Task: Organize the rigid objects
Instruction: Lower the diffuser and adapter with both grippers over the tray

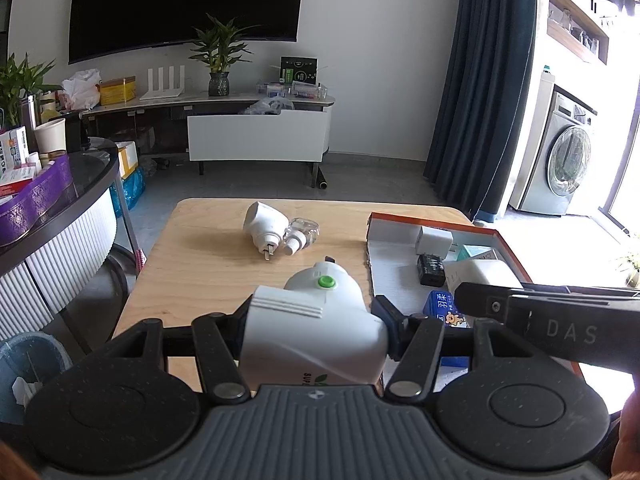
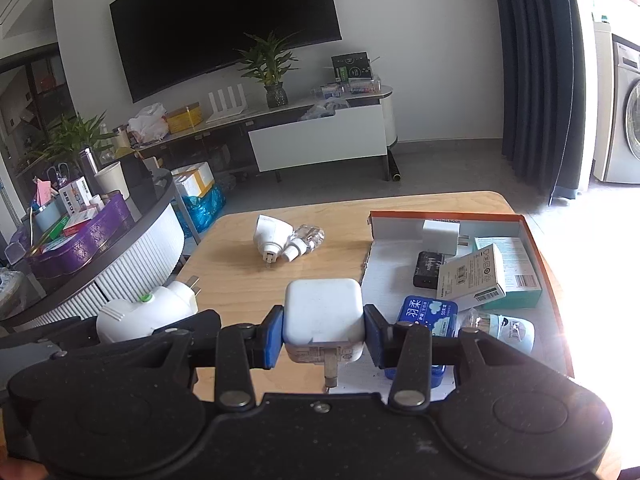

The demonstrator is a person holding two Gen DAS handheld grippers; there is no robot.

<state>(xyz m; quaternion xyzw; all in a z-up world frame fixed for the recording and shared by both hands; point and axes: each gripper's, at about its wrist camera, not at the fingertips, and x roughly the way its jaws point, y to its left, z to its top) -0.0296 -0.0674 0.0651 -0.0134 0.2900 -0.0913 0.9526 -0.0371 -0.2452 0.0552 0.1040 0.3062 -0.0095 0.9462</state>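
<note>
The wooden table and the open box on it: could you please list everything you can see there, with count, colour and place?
wooden table: one, light wood, under everything.
open box: one, orange rim, white inside, table's right side.
plug-in heater: one, white, lying mid-table.
clear bottle: one, transparent, white cap, touching that heater.
white charger: one, box's far end.
black adapter: one, inside box.
cartons: two, white and teal, stacked in box.
blue case: one, box's near end.
left hand-held gripper: holds white device with green button.
right hand-held gripper: holds square white charger.
</note>
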